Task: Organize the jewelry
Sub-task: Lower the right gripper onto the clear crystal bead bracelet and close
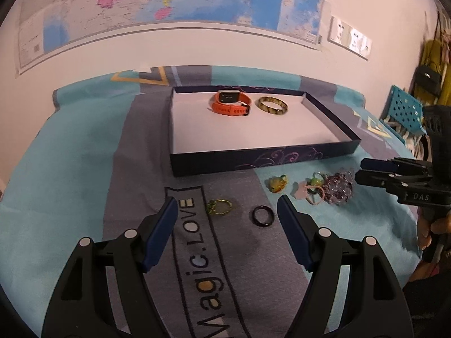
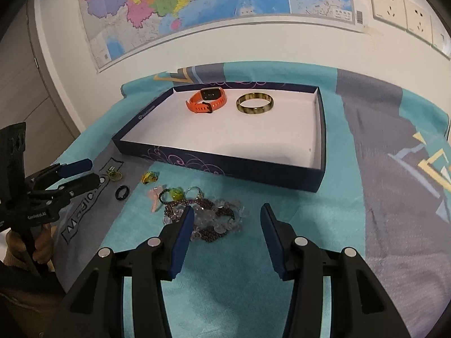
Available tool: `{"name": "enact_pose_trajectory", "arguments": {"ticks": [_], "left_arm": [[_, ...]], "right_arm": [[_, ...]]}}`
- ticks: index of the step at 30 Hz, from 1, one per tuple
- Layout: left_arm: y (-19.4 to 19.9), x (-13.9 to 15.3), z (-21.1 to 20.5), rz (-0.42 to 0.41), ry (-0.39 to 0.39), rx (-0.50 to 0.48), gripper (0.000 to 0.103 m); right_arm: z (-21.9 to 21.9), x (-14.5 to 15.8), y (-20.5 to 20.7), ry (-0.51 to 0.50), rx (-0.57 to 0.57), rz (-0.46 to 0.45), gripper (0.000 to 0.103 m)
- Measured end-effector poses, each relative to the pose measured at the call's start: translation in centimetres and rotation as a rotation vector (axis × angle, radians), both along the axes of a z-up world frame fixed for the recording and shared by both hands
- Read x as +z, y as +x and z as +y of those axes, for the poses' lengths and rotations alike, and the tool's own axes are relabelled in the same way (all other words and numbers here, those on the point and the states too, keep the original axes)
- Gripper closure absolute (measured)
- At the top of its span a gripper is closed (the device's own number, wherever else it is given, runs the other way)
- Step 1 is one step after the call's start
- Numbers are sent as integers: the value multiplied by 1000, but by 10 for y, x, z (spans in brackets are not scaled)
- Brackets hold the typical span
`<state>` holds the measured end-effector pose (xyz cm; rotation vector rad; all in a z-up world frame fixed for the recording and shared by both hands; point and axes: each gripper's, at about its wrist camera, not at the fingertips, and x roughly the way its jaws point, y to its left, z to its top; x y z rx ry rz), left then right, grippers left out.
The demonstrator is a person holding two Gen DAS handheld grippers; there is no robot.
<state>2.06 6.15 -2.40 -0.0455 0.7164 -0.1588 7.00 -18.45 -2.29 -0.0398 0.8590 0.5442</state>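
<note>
A dark blue shallow box (image 1: 253, 161) (image 2: 220, 166) with a white floor holds an orange watch (image 1: 229, 102) (image 2: 207, 100) and a striped bangle (image 1: 272, 105) (image 2: 255, 103). In front of it, on the cloth, lie a gold ring (image 1: 220, 207) (image 2: 114, 175), a black ring (image 1: 263, 217) (image 2: 122, 192), a yellow ring (image 1: 277, 183) (image 2: 149, 177), hair ties (image 1: 314, 190) (image 2: 176, 193) and a pile of bead bracelets (image 1: 338, 186) (image 2: 214, 217). My left gripper (image 1: 227, 205) (image 2: 93, 172) hangs open above the gold and black rings. My right gripper (image 2: 227, 209) (image 1: 359, 170) is open just short of the beads, holding nothing.
A teal and grey cloth (image 1: 84, 169) printed "Magic.LOVE" covers the table. The wall with a map (image 2: 197, 0) and sockets (image 2: 403, 11) stands right behind the box. A blue perforated basket (image 1: 406, 109) sits off the table's right edge. A hand (image 1: 434, 225) holds the right gripper.
</note>
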Motion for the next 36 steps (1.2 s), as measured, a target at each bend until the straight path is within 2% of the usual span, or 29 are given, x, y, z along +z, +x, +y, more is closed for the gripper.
{"name": "enact_pose_trajectory", "arguments": {"ticks": [3,9,17,22,26,36], "left_arm": [[0,1,-6,-1,2,-19,31],[5,-1,-14,17,14,-53,31],[6,1,-18,10,10,-68,31],[7,1,-20,9,6,-80,31],[9,1,-25,6,0,-96,31],[12,0,-51,17,7,-201,31]], "right_arm": [[2,0,-4,-32,13,-10,56],[4,-4,-10,-34,43,9,56],[13,3,-13,-28,71,-21,57],[11,4,-6,-22,58,-18,63],[10,7,-4,-32,55,-24,64],[3,1,-1,-13,47,10,70]]}}
